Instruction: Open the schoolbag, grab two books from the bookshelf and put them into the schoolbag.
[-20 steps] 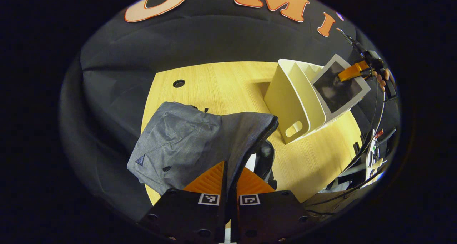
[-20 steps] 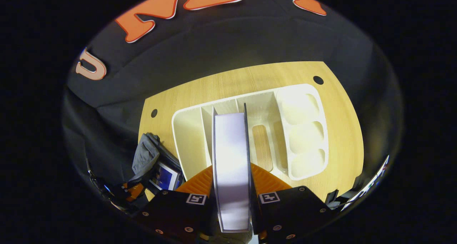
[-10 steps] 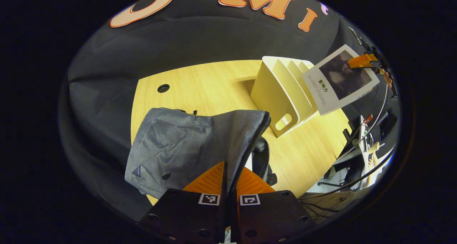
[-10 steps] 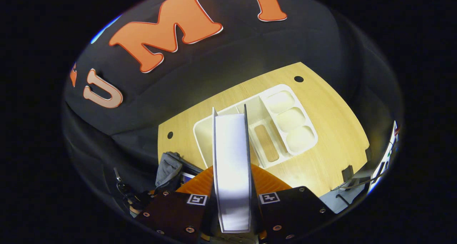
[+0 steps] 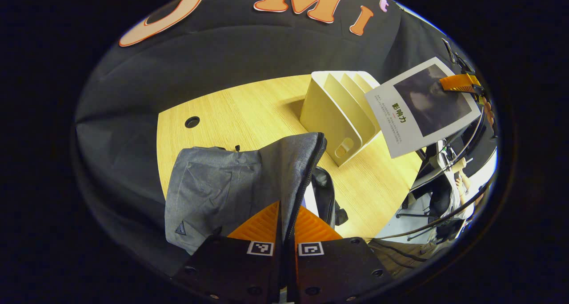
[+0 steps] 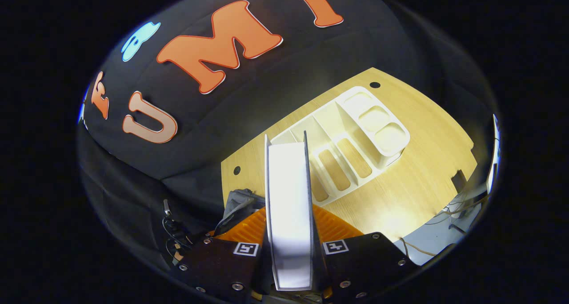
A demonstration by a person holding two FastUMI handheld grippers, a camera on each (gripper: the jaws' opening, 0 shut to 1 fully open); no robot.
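Right claw (image 6: 289, 250) clamps book (image 6: 288, 215); left claw (image 5: 285, 233) pinches schoolbag (image 5: 249, 179).

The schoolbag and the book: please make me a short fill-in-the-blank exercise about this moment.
1. The right gripper is shut on a ____.
2. The left gripper pinches the open edge of the grey ____.
3. The white bookshelf stands on the wooden ____.
4. The book is held in the air, out of the ____.

Missing words: book; schoolbag; table; bookshelf
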